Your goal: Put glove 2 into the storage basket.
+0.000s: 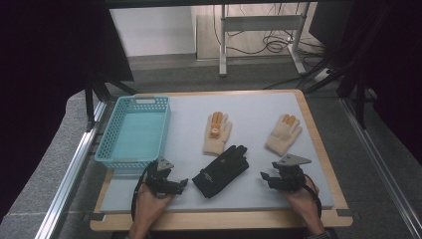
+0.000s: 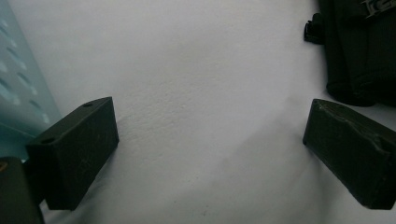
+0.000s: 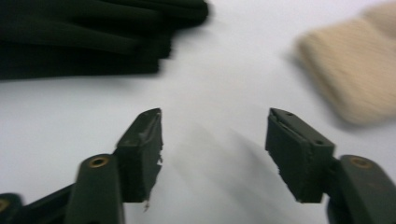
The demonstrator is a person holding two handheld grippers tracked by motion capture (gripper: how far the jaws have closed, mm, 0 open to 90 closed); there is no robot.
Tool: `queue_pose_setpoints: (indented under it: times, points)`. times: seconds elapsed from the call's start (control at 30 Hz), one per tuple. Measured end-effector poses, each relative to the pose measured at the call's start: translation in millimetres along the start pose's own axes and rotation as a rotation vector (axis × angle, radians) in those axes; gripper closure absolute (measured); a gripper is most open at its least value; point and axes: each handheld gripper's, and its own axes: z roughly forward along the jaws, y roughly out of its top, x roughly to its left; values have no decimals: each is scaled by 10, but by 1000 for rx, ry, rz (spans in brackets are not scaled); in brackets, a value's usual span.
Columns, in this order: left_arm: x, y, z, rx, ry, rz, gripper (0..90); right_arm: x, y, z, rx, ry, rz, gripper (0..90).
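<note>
A black glove (image 1: 221, 171) lies flat on the pale grey mat between both hands. Two cream gloves with orange fingertips rest farther back: one (image 1: 217, 133) near the middle, one (image 1: 283, 133) to the right. My left gripper (image 1: 180, 185) sits low by the black glove's cuff (image 2: 359, 46), open, with bare mat between its jaws. My right gripper (image 1: 264, 178) is open too, just right of the black glove's fingers (image 3: 88, 37), and a cream glove (image 3: 350, 74) shows beyond it.
An empty turquoise plastic basket (image 1: 134, 130) stands at the left of the mat (image 1: 259, 107); its wall (image 2: 18, 107) is close to my left gripper. The wooden table edge (image 1: 318, 144) frames the mat. Metal rails run along both sides.
</note>
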Motion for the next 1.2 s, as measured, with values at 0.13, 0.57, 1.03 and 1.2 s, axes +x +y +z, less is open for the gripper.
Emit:
queue_pose_setpoints:
  times: [0.13,0.57,1.03,1.2]
  points:
    - [0,0,-1,0,-1,0,33,-141,-68,-2,21,-46,22,271]
    - [-4,3,-18,-4,-4,15,46,-162,-94,35,39,-56,37,199]
    - [-262,392,-279,-31,-127,41,35,-163,-97,35,37,-57,37,197]
    - [-536,674,-215,-23,-181,107,4,-163,-97,35,37,-57,37,197]
